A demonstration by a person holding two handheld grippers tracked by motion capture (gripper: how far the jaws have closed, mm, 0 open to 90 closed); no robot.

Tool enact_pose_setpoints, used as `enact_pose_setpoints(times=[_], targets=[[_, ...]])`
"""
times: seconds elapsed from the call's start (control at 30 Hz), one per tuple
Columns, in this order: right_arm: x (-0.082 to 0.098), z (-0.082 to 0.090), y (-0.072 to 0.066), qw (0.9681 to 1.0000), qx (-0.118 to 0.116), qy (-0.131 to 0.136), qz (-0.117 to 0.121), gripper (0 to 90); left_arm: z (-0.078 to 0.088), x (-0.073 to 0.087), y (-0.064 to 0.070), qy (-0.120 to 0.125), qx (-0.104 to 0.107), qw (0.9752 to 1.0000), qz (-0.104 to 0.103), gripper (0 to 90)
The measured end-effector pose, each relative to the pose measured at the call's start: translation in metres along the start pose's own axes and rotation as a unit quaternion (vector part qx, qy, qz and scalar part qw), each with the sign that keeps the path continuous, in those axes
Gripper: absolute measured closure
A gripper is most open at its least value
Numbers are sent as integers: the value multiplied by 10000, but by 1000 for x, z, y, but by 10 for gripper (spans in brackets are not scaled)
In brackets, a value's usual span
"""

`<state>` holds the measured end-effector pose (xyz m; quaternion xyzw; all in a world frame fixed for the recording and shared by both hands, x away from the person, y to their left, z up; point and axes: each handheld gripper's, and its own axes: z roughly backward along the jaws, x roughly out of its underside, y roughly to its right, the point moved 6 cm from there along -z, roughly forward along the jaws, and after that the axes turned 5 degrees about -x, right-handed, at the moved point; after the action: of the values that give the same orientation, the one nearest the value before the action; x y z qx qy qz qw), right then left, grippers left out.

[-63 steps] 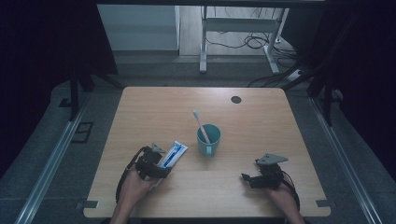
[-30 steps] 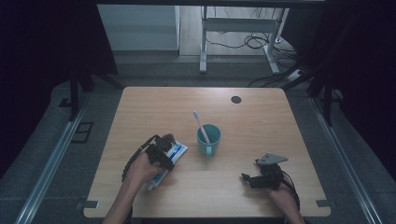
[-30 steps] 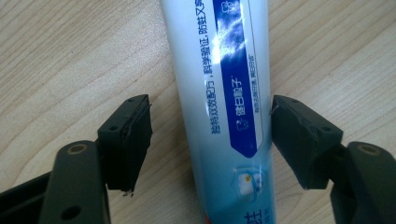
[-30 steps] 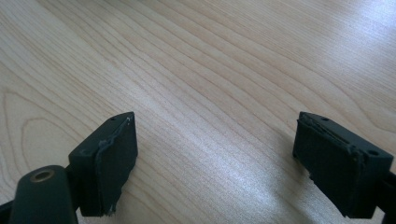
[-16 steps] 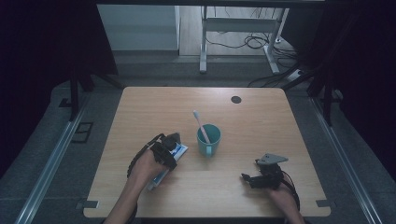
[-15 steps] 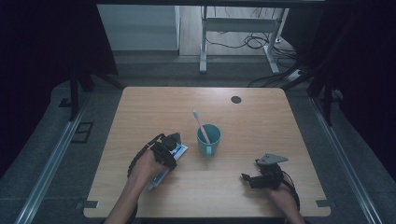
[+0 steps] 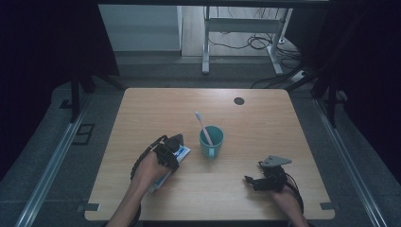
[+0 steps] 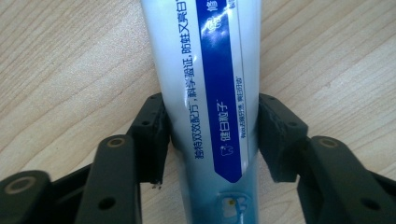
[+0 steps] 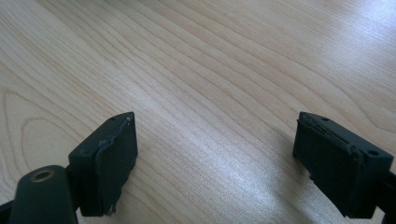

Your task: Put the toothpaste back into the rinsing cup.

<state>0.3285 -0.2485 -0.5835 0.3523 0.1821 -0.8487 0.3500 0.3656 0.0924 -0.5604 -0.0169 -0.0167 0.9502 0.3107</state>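
Thing in hand: a toothpaste tube (image 8: 210,93), lying flat on the bench (image 7: 265,118) just left of the teal cup (image 7: 211,141) that holds a toothbrush (image 7: 202,126).
Left gripper (image 8: 212,140): its fingers (image 8: 152,135) straddle the tube and have just been closing on it; the left one touches, the right looks a hair off.
Right gripper (image 9: 233,163): fingers wide, bare bench between them.
Handling: light, soft-walled, glossy; likely to dent and slip.
Where to hold: across the width, mid-body, with gentle squeeze.
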Motion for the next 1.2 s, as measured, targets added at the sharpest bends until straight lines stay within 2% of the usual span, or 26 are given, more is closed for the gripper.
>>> enact_pose_setpoints(times=[0.33,0.5,0.77,1.0,1.2], targets=[[0,0,0,10000,1,0,0,139,8,4,-4,213,210,9995,-91,681],[0,0,0,10000,1,0,-1,139,10,4,-5,411,201,9989,-114,709],[0,0,0,10000,0,-4,1,139,19,5,-5,689,319,9970,-138,717],[0,0,0,10000,0,-5,2,139,28,6,-5,1048,391,9936,-165,720],[0,0,0,10000,0,-6,2,139,38,8,-6,1401,446,9889,-227,722]])
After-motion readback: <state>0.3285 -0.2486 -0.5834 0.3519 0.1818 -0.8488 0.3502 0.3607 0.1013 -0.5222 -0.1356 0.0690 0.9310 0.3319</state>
